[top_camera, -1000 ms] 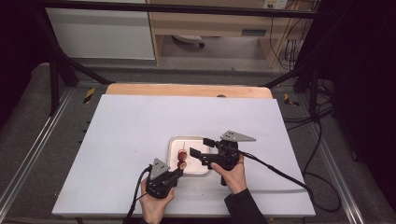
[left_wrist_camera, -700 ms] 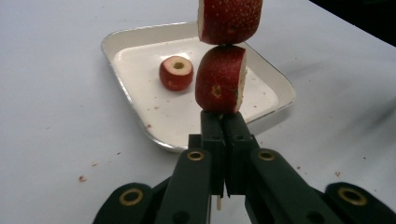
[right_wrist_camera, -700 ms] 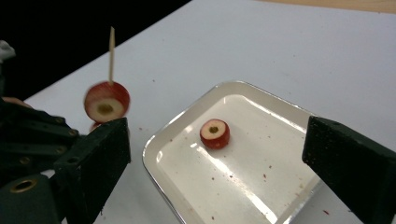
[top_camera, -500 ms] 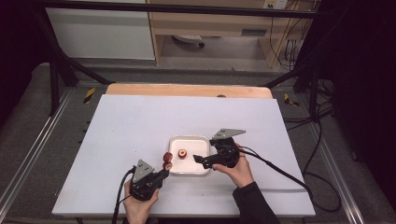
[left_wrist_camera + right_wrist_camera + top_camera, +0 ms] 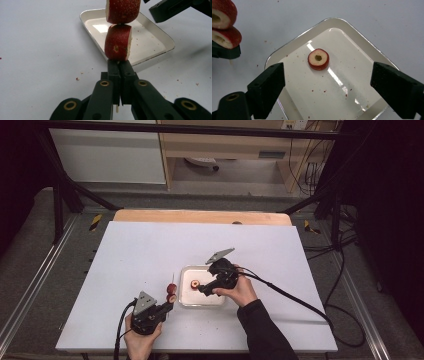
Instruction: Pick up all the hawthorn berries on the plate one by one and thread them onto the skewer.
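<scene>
A shallow white tray (image 5: pixel 212 301) sat on the white counter (image 5: pixel 140 255), and it was the thing to find everything else by.

One red fruit slice (image 5: pixel 318 59) with a hole in the middle lay flat inside the tray, near the tray's left end in the high view (image 5: pixel 194 284). It lay alone, not touching the tray's walls.

The right gripper (image 5: pixel 202 290) hung over the tray, held by the person's right hand (image 5: pixel 240 291) at the tray's right side. In the right gripper view its fingers (image 5: pixel 267 86) stood wide apart, one on each side of the slice, and they did not touch it. The fingers had just been closing a little, with the slice between them but not squeezed.

The left gripper (image 5: pixel 167 307) was just left of the tray, near the tray's front corner, held by the person's left hand (image 5: pixel 140 340). In the left gripper view its fingers (image 5: pixel 113 72) were clenched tight on a thin stick (image 5: pixel 117 108). Two more red fruit slices (image 5: pixel 118 42) sat on that stick, one above the other, touching each other, and the lower one sat right on the fingertips. In the high view those two slices (image 5: pixel 172 293) were just beside the tray's left edge, outside the tray.

Small red crumbs lay on the counter around the tray and inside it
</scene>
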